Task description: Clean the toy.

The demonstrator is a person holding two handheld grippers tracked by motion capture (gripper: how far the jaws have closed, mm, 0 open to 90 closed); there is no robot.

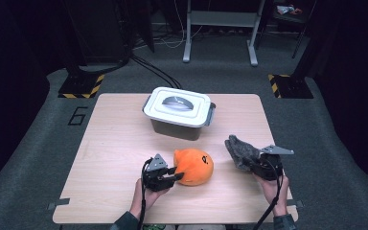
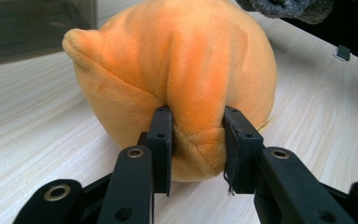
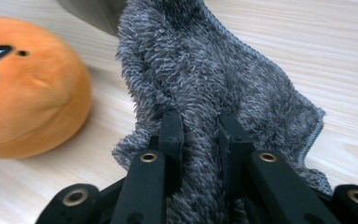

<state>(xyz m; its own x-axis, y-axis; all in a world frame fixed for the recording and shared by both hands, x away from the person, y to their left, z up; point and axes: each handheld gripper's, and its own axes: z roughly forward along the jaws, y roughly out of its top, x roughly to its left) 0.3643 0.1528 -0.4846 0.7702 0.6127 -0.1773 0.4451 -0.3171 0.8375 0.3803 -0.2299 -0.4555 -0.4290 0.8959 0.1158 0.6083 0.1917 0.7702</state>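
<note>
An orange plush toy (image 1: 194, 166) lies on the wooden table near its front edge. My left gripper (image 1: 173, 173) is shut on the plush toy (image 2: 186, 88), its pads pinching a fold of the soft fabric at the toy's left side. A grey fluffy cloth (image 1: 239, 152) is held up off the table to the right of the toy. My right gripper (image 1: 255, 163) is shut on the grey cloth (image 3: 205, 88), which bunches between the fingers (image 3: 171, 135) and drapes past them. The orange toy (image 3: 25, 88) lies to the left of that cloth.
A grey bin with a white latched lid (image 1: 178, 111) stands at the back middle of the table (image 1: 115, 143). A dark floor with cables and a white frame lies beyond the table.
</note>
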